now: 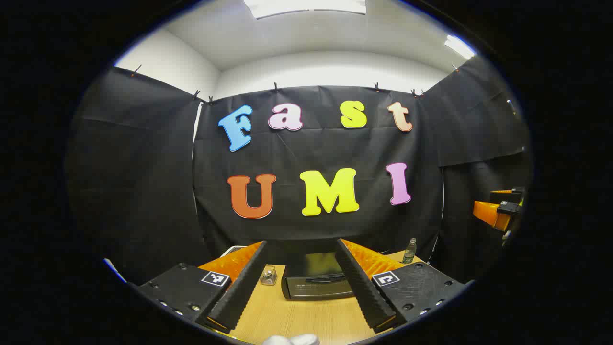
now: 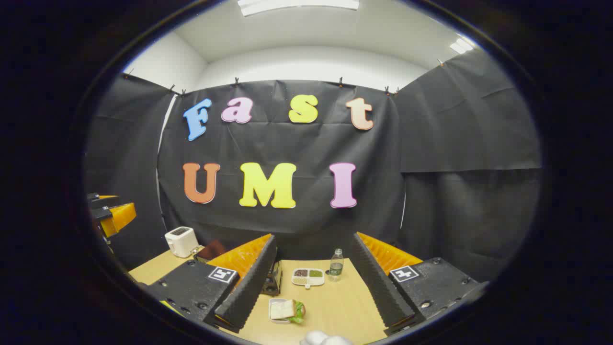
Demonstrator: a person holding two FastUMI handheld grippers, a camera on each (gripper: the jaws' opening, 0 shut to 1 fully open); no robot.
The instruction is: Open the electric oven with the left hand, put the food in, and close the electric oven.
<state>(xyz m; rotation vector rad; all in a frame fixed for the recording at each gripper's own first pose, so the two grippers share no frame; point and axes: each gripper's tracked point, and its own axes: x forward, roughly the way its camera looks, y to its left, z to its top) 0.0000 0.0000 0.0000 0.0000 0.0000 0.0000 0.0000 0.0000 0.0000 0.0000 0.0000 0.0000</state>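
Observation:
The black electric oven (image 1: 317, 282) stands on the wooden table (image 1: 306, 318) with its door closed, straight ahead between the fingers of my left gripper (image 1: 301, 243). That gripper is open and holds nothing. In the right gripper view the food, a sandwich with greens in a small white dish (image 2: 285, 310), lies on the table just ahead. My right gripper (image 2: 314, 237) is open above it, apart from it. A corner of the oven (image 2: 271, 282) peeks out past this gripper's left finger.
A small glass jar (image 1: 268, 275) sits left of the oven and a water bottle (image 1: 410, 250) to its right. A divided white tray (image 2: 308, 276), the bottle (image 2: 336, 265) and a white toaster (image 2: 181, 241) stand farther back. Black cloth walls the table in.

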